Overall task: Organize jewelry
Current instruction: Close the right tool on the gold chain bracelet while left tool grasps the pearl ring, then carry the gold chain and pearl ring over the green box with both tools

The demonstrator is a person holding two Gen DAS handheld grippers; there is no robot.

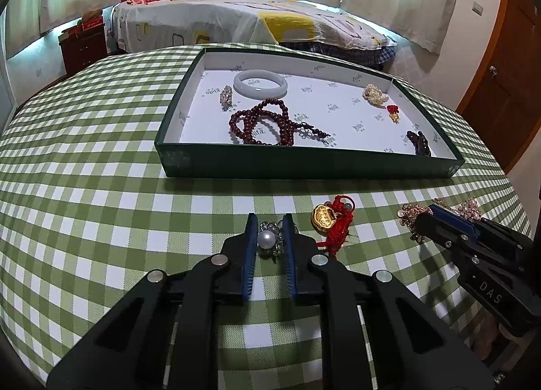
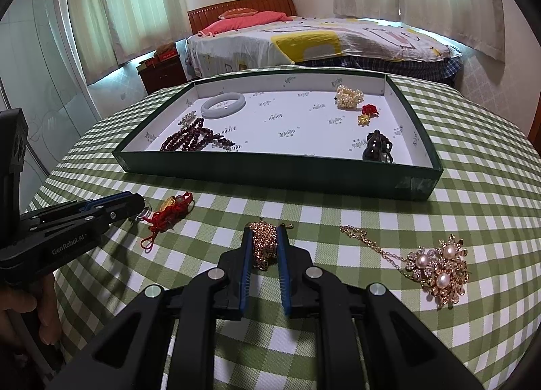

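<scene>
Pearl brooch (image 1: 266, 239) on the green checked tablecloth (image 1: 101, 187), near edge, between the two fingers of the left gripper (image 1: 269, 221). Fingers narrowed around it, blue pads right beside the brooch on both sides; cannot tell if they actually press it. Brooch sits on the cloth, not lifted.

Right gripper (image 2: 264, 233) has its fingers closed in around a gold chain (image 2: 263, 244) bunched between the pads, chain on the cloth. Pads look to touch the chain on both sides. In the left wrist view this gripper comes in from the right, tip at the gold chain pile.

Just right of the pearl brooch: red knotted charm with a gold coin (image 1: 333, 221), on the cloth, between the two grippers. Right of the right gripper: gold flower brooch with pearls (image 2: 439, 268), its thin chain trailing left toward the gripper.

Far of all that: green tray (image 1: 304, 165) with white printed lining, on the cloth. Inside it: pale bangle (image 1: 260, 83) far left, small silver piece (image 1: 226, 95) just left of it, dark red bead string (image 1: 263, 123) near left, pearl cluster (image 2: 349, 96) far right, small red and gold charm (image 2: 367, 114) just near it, dark carved pendant (image 2: 375, 148) near right.

Behind the table: bed (image 2: 304, 38), curtains (image 2: 135, 1).
</scene>
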